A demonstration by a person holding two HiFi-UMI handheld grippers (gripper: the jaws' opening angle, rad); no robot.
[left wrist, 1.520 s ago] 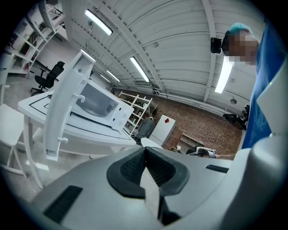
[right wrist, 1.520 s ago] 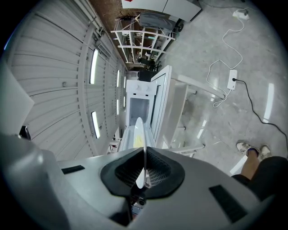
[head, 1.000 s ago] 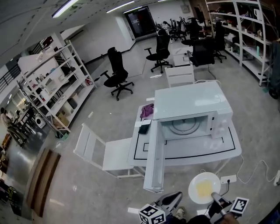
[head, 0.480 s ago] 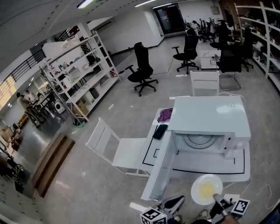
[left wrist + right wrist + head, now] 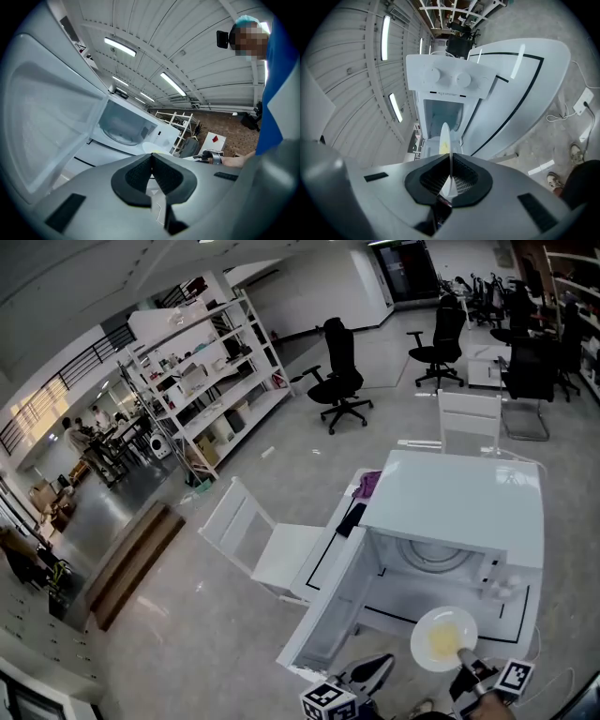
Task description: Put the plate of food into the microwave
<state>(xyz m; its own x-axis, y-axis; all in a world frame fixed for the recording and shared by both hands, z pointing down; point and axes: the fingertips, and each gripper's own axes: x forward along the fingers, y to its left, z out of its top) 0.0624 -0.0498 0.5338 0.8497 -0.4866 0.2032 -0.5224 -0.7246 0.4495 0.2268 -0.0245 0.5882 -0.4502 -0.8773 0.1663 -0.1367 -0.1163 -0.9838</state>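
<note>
Plate of food held at the open microwave's mouth

The white plate (image 5: 443,640) carrying yellow food (image 5: 439,644) hangs just near the microwave (image 5: 459,502) cavity, its near rim pinched tight in the right gripper (image 5: 450,174). The door (image 5: 323,615) swings wide to the left, over the white table (image 5: 326,551). The left gripper (image 5: 151,159), jaws pressed together on nothing, sits by the door's near end.
</note>
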